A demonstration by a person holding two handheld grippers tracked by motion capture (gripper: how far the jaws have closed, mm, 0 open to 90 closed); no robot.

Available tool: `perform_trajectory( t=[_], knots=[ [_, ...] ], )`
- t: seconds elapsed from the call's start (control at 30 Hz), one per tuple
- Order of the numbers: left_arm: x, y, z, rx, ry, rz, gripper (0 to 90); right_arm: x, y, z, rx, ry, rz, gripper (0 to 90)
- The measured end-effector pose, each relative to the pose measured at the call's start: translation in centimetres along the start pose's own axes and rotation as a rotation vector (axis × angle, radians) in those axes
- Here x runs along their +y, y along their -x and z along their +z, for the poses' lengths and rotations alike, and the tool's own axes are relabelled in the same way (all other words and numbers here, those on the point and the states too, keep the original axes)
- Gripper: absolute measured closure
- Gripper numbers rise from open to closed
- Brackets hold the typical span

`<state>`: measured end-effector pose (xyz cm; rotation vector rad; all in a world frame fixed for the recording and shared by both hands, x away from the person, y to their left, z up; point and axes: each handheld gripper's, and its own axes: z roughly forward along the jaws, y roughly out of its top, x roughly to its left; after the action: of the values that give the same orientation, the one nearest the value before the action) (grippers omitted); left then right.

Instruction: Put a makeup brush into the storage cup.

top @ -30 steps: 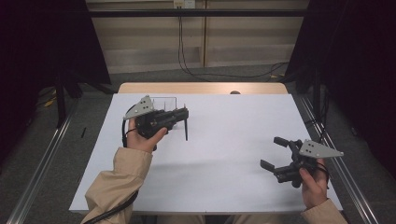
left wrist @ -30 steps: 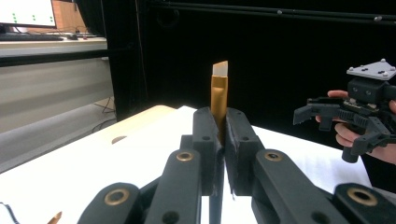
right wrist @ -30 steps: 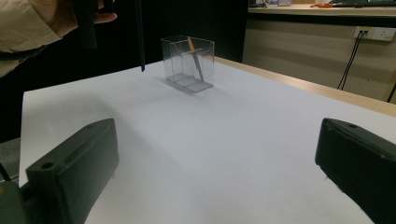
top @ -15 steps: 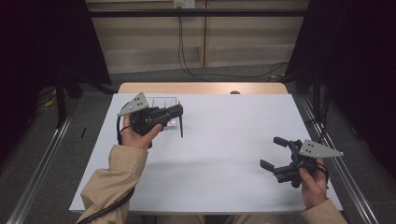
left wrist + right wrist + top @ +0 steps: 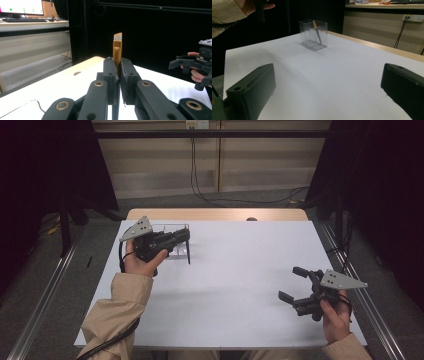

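High view: a white surface (image 5: pixel 230 285) is seen, with a clear box (image 5: pixel 172 240) standing on it near the far left corner. The left claw (image 5: pixel 186 236) is held just at that box, clamped on a thin brush (image 5: pixel 188 252) that hangs down from its tips toward the surface. The right claw (image 5: pixel 290 285) is held low over the near right part of the surface, well apart from the box, with its jaws spread wide and nothing between them. Left gripper view: the brush (image 5: pixel 117 51) is seen pinched between the closed jaws, its amber end standing upright above them. Right gripper view: a second amber-tipped brush (image 5: pixel 317 32) is seen leaning inside the clear box (image 5: pixel 313 35).
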<state>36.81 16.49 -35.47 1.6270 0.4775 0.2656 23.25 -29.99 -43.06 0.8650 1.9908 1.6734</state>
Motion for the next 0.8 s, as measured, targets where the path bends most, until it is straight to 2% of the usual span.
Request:
perform_trajectory(
  t=[0.37, 0.5, 0.8],
  knots=[
    [0.6, -1.3, -0.5, 0.040, -0.004, -0.002, 84.0, 0.0, 0.1, 0.0, -0.007, -0.001, -0.003, 0.0],
    [0.9, -1.7, -0.7, 0.062, -0.007, 0.009, 84.1, 0.1, 0.0, 0.0, -0.004, 0.002, -0.005, 0.0],
    [1.2, -2.7, -0.8, 0.106, -0.001, -0.002, 84.0, 0.1, 0.0, -0.1, -0.005, 0.003, -0.008, 0.0]
  ],
)
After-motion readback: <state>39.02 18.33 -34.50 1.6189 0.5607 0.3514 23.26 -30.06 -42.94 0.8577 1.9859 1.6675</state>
